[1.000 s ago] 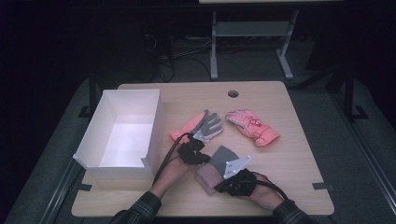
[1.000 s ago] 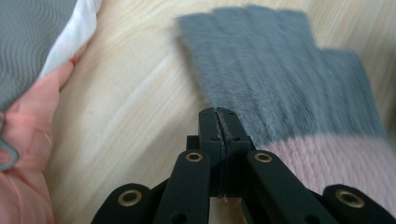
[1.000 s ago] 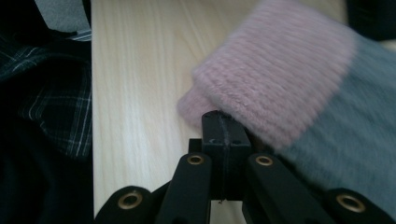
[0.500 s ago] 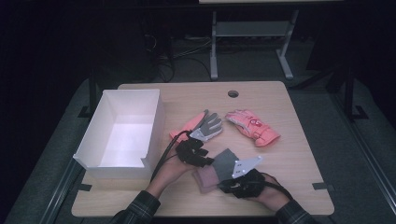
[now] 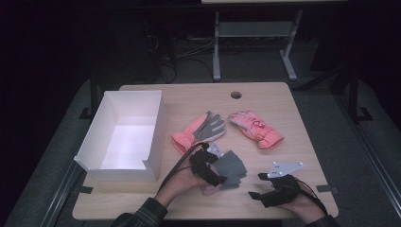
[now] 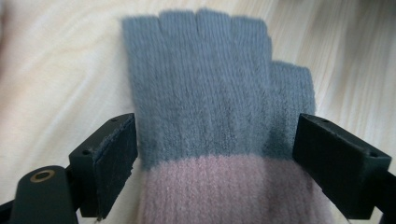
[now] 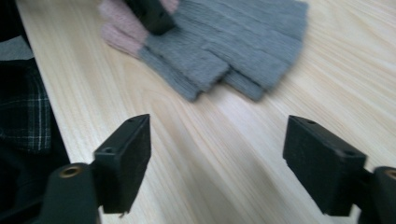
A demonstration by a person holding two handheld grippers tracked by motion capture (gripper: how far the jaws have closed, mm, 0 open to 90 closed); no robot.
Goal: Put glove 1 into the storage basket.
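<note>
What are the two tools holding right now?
Nothing. The left tool stands open around the grey glove near its pink cuff; the right tool is open over bare table.

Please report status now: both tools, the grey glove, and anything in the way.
Left tool just opened, astride grey glove, pads clear. Right tool just opened, nothing between its jaws. Glove flat on table. Nothing blocking.

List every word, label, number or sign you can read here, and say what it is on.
No text reads anywhere.
The pink ski glove bears a small red patch, too small and blurred to read.
The grey knit glove, the white box and the table carry no lettering.
</note>
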